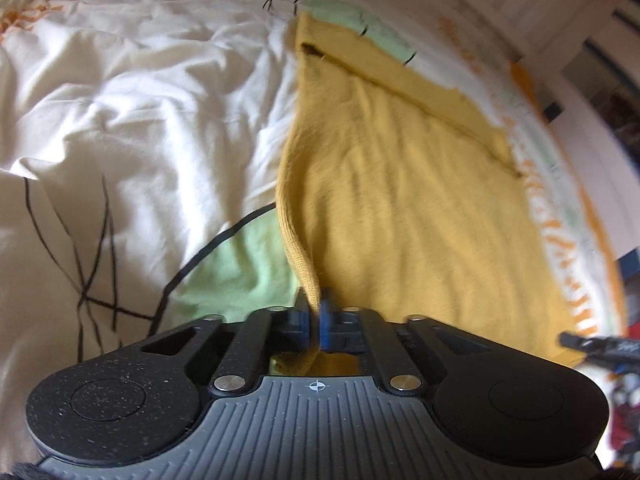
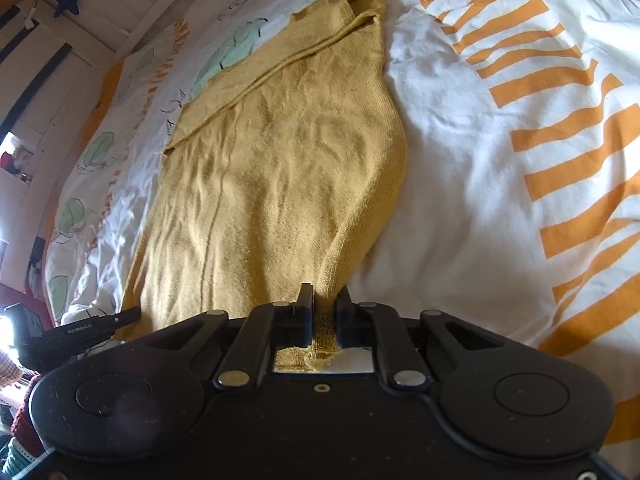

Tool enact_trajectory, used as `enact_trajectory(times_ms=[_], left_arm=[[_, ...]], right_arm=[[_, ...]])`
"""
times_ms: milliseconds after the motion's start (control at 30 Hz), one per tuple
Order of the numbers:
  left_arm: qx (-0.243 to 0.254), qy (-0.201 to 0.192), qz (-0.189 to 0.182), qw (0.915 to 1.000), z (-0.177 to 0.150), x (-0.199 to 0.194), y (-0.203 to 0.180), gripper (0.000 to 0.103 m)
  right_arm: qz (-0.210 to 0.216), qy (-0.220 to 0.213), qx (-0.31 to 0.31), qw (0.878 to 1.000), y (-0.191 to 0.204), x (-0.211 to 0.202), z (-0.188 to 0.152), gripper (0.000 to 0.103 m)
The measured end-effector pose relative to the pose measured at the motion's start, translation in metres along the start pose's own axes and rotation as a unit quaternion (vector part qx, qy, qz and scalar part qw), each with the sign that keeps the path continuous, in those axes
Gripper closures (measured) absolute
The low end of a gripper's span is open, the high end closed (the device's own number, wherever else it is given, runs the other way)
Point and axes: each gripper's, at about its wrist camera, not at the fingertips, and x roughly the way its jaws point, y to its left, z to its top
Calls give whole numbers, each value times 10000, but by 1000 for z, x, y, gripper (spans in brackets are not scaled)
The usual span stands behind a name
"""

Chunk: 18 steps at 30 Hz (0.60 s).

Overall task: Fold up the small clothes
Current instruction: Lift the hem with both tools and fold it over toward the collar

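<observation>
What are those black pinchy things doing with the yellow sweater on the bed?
A person is folding it with two hand-held grippers. The yellow sweater lies spread on the patterned bedcover. The left gripper and the right gripper have each pinched shut on a near corner of its edge, ready to lift and fold.

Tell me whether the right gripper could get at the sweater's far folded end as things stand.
Probably not right away: the right gripper is shut on the yellow sweater at its near edge. Nothing lies on the knit up to the far end, but it must let go first.
</observation>
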Motion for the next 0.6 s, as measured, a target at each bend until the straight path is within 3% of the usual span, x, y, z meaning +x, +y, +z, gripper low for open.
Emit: enact_trajectory(times_ms=[233, 600], left_arm=[[-676, -606, -783, 9928, 29, -29, 4, 100], [-468, -1575, -1003, 9813, 131, -20, -21, 100]], right_arm=[[474, -557, 37, 9973, 4, -21, 19, 88], [963, -1477, 164, 9842, 17, -21, 106, 88]])
